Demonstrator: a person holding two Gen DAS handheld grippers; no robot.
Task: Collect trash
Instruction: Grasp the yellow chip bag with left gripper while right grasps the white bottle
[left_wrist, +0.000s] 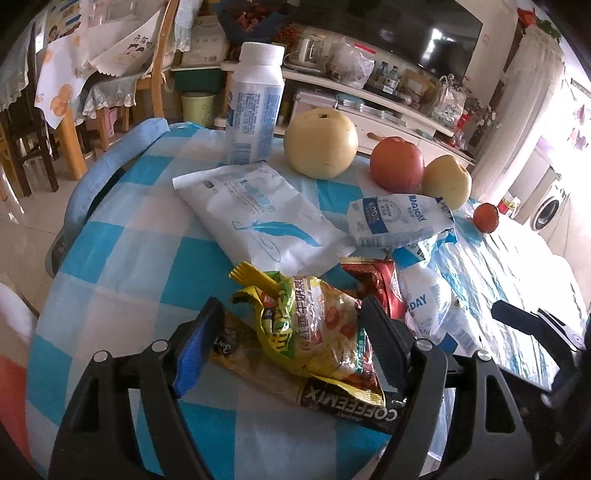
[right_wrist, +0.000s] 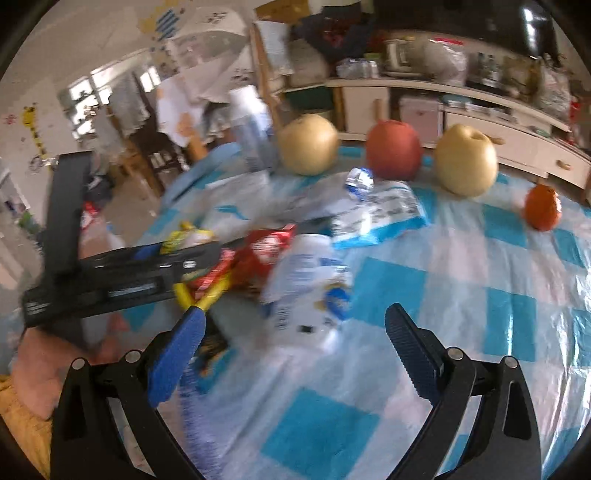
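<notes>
Left hand-held gripper (left_wrist: 291, 343) sits lowest in its wrist view, jaws spread wide around a yellow snack wrapper (left_wrist: 314, 328) that lies on a dark coffee-mix sachet (left_wrist: 347, 400); whether the pads actually press it I cannot tell, looks more like straddling than grasping. Moving right on the checked surface (left_wrist: 122, 266): white feather-print pouch (left_wrist: 258, 218), red wrapper (left_wrist: 384, 284), crumpled white-blue bags (left_wrist: 399, 221). Behind stand a white bottle (left_wrist: 255, 107), a pear (left_wrist: 320, 144), a red apple (left_wrist: 397, 162), a second pear (left_wrist: 447, 181) and a small orange fruit (left_wrist: 485, 218). Right hand-held gripper (right_wrist: 295, 339) is released, nothing between its fingers, hovering near a crumpled white-blue wrapper (right_wrist: 310, 291); its view is blurred. Risks: closing now may pinch the sachet with the wrapper, or the slick film may slide out sideways. Both grippers work the same pile, so they may collide. Sweeping wrappers could nudge round fruit rolling, or tip the bottle.
</notes>
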